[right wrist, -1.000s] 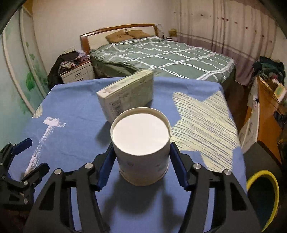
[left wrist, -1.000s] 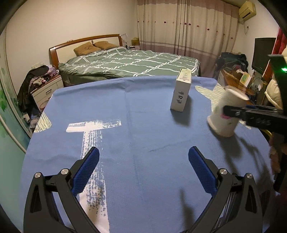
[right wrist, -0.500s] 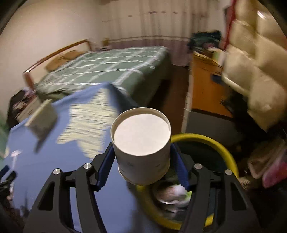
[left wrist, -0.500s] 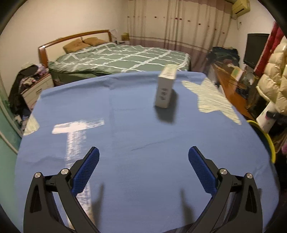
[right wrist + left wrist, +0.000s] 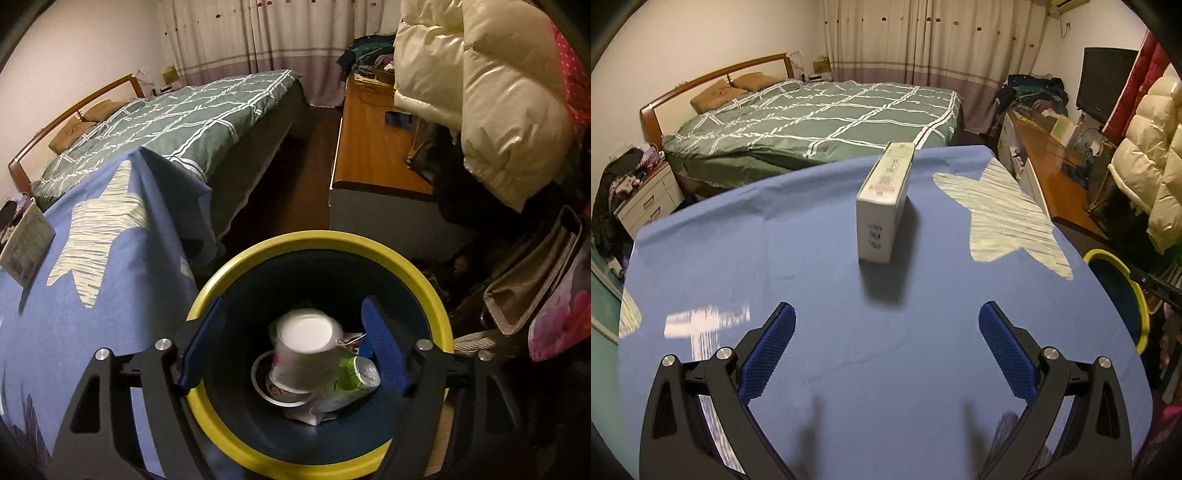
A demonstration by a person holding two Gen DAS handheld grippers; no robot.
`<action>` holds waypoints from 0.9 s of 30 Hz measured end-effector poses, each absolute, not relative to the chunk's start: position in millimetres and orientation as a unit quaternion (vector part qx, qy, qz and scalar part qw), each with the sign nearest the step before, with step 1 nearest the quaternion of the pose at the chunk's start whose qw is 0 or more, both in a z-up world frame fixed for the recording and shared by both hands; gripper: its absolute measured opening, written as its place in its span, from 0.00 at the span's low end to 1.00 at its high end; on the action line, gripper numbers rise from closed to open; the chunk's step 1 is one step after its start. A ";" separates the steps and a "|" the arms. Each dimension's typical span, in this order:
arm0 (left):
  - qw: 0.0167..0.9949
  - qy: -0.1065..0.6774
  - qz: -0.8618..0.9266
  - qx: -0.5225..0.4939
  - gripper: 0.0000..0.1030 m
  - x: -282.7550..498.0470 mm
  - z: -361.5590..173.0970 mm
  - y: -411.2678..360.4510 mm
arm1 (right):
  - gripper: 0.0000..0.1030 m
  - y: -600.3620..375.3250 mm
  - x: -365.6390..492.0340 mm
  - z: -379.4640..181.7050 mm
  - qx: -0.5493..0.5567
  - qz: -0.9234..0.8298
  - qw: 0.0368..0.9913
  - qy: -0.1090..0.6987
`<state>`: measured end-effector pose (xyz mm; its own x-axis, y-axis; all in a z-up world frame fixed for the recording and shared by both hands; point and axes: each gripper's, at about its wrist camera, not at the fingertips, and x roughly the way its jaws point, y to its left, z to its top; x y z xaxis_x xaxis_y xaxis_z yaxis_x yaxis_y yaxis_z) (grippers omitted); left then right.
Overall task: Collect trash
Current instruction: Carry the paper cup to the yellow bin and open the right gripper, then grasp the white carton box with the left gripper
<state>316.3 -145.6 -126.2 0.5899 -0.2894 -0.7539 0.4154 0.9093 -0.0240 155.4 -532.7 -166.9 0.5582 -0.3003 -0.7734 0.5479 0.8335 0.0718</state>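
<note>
My right gripper point(image 5: 293, 308) is open above the blue trash bin with a yellow rim point(image 5: 258, 251). A white paper cup point(image 5: 304, 352) lies free inside the bin, blurred, on top of a green can point(image 5: 356, 374) and other trash. A white carton box point(image 5: 884, 205) stands upright on the blue tablecloth point(image 5: 820, 266); it also shows at the left edge of the right wrist view point(image 5: 26, 245). My left gripper point(image 5: 886, 319) is open and empty, low over the table, short of the box. The bin also shows at the right in the left wrist view point(image 5: 1121, 291).
A bed with a green checked cover point(image 5: 820, 118) stands behind the table. A wooden desk point(image 5: 373, 147) and a cream puffer jacket point(image 5: 487, 96) are beyond the bin. A beige bag point(image 5: 532, 273) hangs right of the bin. A nightstand point(image 5: 646, 199) is at the far left.
My right gripper swung from the table to over the bin, opened and let go of the white cup, which now lies in the bin. My left gripper turned slightly toward the box.
</note>
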 end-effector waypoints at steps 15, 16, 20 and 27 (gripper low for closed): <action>0.904 0.394 -0.117 0.118 0.95 429.9 -125.5 -168.5 | 0.70 -532.6 155.2 -166.8 0.158 -0.238 0.867 0.408; 0.905 0.396 -0.111 0.114 0.95 434.4 -125.4 -164.3 | 0.70 -531.5 155.1 -167.1 0.158 -0.239 0.867 0.408; 0.909 0.397 -0.087 0.093 0.95 449.3 -124.4 -140.0 | 0.70 -533.3 154.0 -166.1 0.160 -0.242 0.866 0.406; 0.901 0.401 -0.126 0.107 0.95 458.5 -130.7 -141.4 | 0.69 -526.3 160.8 -165.1 0.154 -0.232 0.869 0.409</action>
